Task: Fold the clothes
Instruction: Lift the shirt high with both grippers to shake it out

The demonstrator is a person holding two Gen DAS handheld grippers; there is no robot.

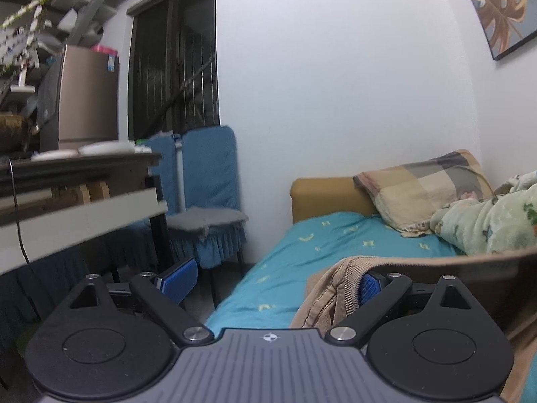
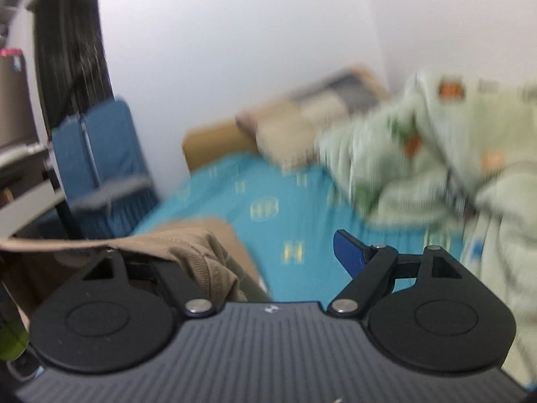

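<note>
Over the teal bed (image 1: 302, 245), tan garment (image 1: 329, 288) draped across both wide-spread claws (image 1: 272, 282) (image 2: 265, 258).

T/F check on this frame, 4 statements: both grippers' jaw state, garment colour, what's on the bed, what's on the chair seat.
1. Both grippers are shut on the garment. False: the left gripper and right gripper both have jaws spread wide; tan cloth only drapes over one finger of each.
2. The garment is tan. True.
3. The bed sheet is red. False: it is teal with small yellow marks.
4. A grey cushion lies on the blue chair. True.
</note>
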